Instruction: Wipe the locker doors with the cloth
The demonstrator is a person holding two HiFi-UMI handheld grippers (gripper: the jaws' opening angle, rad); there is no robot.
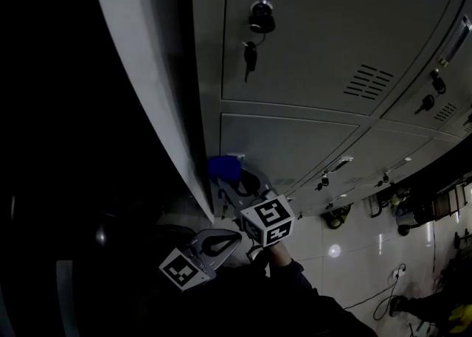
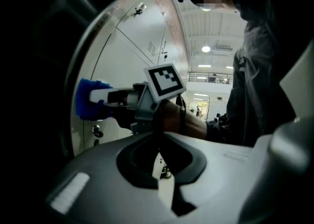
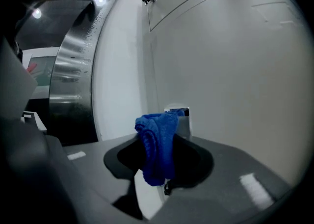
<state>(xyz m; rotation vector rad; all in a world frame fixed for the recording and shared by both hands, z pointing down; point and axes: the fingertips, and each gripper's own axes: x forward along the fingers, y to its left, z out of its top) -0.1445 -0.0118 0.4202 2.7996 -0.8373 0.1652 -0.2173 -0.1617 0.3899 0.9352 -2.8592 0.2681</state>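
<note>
Between the right gripper's point(image 3: 167, 126) clamped jaws sits the crumpled blue cloth point(image 3: 155, 153), right up against the pale grey metal locker door point(image 3: 230, 81). Left gripper point(image 2: 161, 165) hangs beside it, jaws closed tight together.

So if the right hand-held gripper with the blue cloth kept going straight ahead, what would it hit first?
Most likely the grey locker door, cloth first. The right hand-held gripper is shut on the cloth and looks very near the door; contact is unclear.
</note>
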